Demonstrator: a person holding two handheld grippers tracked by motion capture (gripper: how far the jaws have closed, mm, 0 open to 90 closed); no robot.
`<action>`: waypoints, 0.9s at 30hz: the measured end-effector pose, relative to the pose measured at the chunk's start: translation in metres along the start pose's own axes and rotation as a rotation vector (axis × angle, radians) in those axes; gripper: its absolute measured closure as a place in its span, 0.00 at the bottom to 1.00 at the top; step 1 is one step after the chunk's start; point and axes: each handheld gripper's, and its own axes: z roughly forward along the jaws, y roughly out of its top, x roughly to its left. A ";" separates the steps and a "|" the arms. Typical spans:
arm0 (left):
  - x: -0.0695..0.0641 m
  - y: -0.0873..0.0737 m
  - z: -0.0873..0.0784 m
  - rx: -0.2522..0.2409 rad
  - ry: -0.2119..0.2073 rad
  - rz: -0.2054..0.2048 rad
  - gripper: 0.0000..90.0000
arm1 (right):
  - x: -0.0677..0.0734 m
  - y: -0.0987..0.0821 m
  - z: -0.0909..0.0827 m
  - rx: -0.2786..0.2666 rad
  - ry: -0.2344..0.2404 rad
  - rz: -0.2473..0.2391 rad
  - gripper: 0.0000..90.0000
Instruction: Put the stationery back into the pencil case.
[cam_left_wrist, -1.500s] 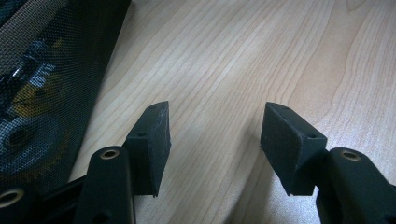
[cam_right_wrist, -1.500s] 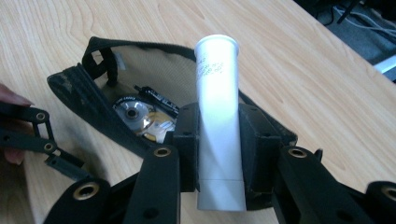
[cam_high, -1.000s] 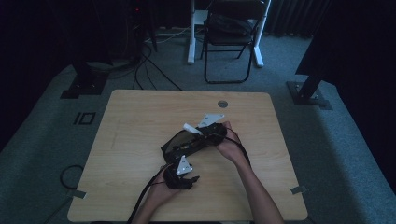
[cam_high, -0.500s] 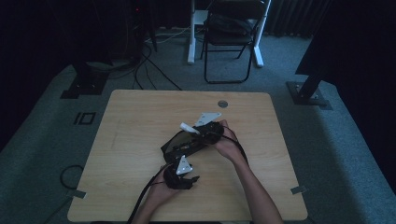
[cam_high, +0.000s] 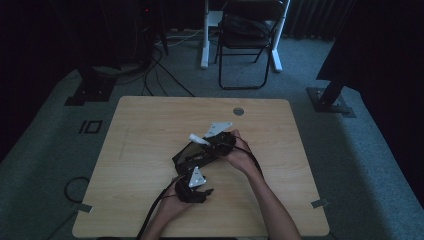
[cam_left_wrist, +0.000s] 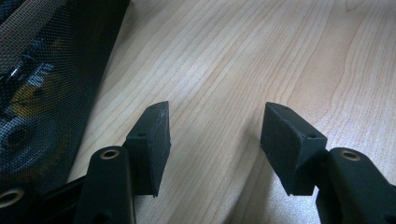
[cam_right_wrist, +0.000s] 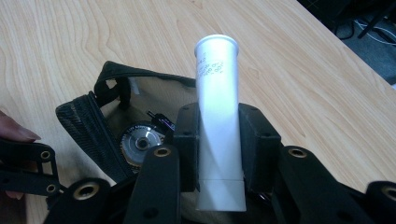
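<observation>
Pinching a white plastic tube (cam_right_wrist: 218, 121), the right gripper (cam_right_wrist: 217, 144) fingers hover above an open black mesh pouch (cam_right_wrist: 100, 126); left gripper (cam_left_wrist: 215, 140) fingers spread over the wooden desk (cam_left_wrist: 261, 51).

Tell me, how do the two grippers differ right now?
The right gripper is shut on a white tube above the open black pouch; the left gripper stands open, holding nothing, over bare table beside the pouch's mesh. Both have black, blocky jaws.
</observation>
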 end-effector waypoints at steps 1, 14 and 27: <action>0.000 0.000 0.000 0.000 0.000 0.001 0.48 | 0.001 0.000 0.001 0.000 0.002 0.001 0.79; 0.000 0.000 0.000 0.002 0.000 0.002 0.48 | 0.003 -0.005 0.007 0.013 0.013 -0.001 0.79; 0.000 0.000 0.000 0.003 0.001 0.004 0.48 | 0.003 -0.010 0.009 0.018 0.016 0.009 0.79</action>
